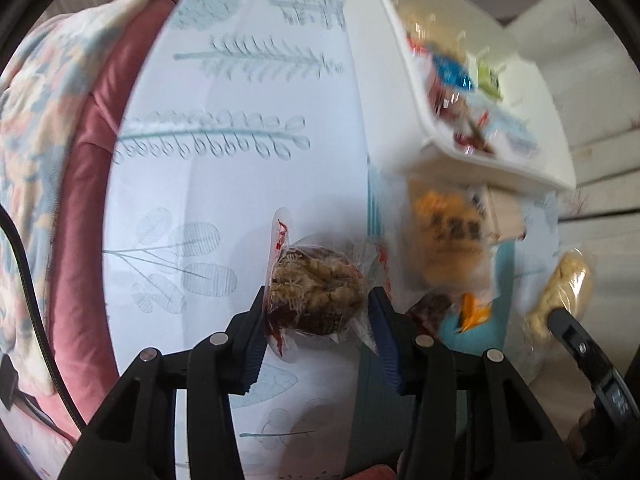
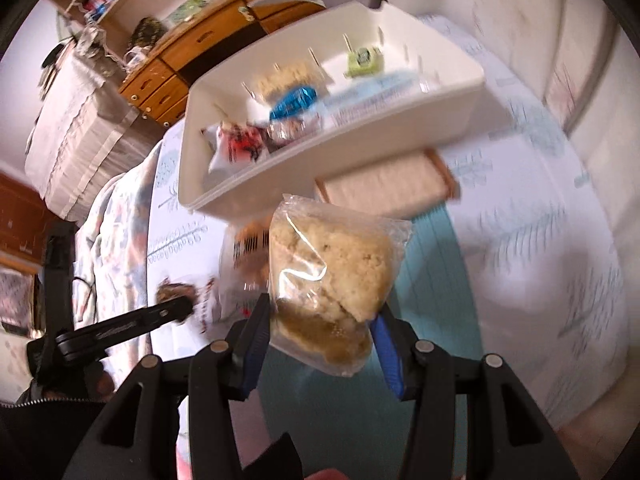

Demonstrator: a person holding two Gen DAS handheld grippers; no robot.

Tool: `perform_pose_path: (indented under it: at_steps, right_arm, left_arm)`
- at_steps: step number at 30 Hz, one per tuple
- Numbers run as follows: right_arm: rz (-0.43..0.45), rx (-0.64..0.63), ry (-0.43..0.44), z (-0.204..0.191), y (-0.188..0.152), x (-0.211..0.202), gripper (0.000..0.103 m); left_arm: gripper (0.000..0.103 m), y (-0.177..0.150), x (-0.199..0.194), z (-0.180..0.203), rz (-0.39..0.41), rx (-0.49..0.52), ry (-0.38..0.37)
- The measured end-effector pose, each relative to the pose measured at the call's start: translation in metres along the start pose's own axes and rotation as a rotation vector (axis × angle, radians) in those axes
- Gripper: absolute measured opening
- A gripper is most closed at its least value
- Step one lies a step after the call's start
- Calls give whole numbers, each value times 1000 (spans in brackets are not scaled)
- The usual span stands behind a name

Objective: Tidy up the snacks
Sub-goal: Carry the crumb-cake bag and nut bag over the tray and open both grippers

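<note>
My left gripper [image 1: 318, 312] is shut on a round brown nutty snack [image 1: 316, 288] in a clear wrapper with red print, and holds it above the leaf-print cloth [image 1: 240, 160]. My right gripper [image 2: 322, 316] is shut on a pale crumbly cake [image 2: 336, 264] in a clear bag. A white bin [image 2: 320, 160] lies just beyond both. It holds several packets: red, blue, green and others. An orange packet [image 2: 250, 240] lies in front of the bin. In the right wrist view the left gripper [image 2: 176, 312] shows at the left with its brown snack [image 2: 176, 292].
A flat brown-rimmed box [image 2: 384, 184] lies beside the bin, at the head of a teal mat [image 2: 432, 280]. A floral quilt over a pink cover [image 1: 80, 200] borders the cloth. Wooden drawers [image 2: 192, 52] stand far behind. In the left wrist view, pale wall panels [image 1: 600, 140] are at right.
</note>
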State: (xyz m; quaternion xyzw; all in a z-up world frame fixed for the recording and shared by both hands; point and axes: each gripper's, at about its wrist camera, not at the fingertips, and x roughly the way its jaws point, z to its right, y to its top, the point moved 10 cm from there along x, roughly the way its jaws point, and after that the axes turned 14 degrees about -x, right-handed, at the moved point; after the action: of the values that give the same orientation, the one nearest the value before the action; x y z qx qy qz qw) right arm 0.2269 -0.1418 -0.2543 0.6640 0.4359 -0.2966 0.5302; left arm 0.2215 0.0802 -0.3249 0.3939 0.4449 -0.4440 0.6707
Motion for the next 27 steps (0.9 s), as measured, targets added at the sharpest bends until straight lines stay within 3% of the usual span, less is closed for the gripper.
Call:
perform_pose_path:
  at_steps: [6,13,21,27]
  right_arm:
    - [78,-124,-16,7,40,-5,49]
    - [199,-275,-18,4,80,-7,49]
    - [287,-359,-38,10,114,6,49]
    - [326,-347,-12,16,123,21,49]
  left_arm:
    - [46,26,-51,3,111,-65,-79]
    - [46,51,-87,43,237,-54,-156]
    - [46,80,-86,87,274,-4,-183]
    - [47,96,-69,110,280,27,-190]
